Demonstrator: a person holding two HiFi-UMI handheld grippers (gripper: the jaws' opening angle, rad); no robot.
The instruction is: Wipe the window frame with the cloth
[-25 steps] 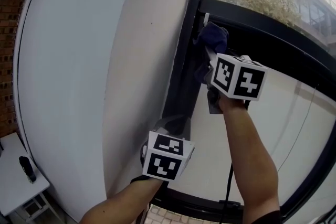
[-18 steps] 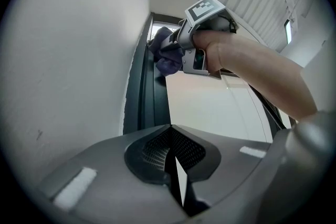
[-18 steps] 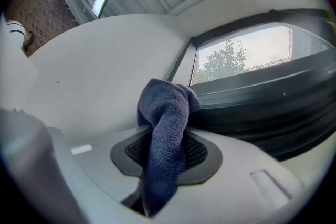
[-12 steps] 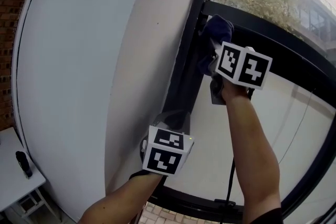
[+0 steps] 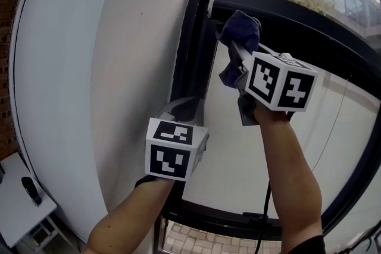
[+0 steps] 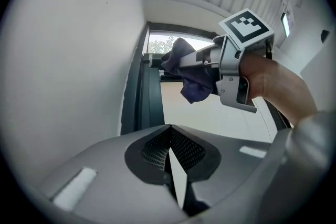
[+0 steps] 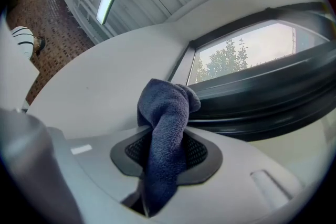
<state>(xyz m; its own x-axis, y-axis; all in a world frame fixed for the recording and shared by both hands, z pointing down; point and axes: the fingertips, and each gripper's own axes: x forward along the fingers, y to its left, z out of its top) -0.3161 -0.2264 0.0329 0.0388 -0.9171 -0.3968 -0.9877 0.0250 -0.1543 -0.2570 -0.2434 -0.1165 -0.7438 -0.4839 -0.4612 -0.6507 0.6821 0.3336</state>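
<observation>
Lifted since before, our left gripper [image 6: 169, 131] is closed and empty; our right gripper [image 5: 233, 47] clamps the cloth [image 7: 165, 113], whose contact with the window frame [image 5: 193, 38] we cannot make out.

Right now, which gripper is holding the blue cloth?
The right gripper, higher up: the cloth is pinched in its jaws. The left gripper is shut on nothing.

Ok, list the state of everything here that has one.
cloth: bunched, pinched between the jaws, up by the frame's corner.
right gripper: shut on the cloth.
left gripper: shut, empty, held lower beside the frame.
window frame: whether the cloth touches it cannot be told.
</observation>
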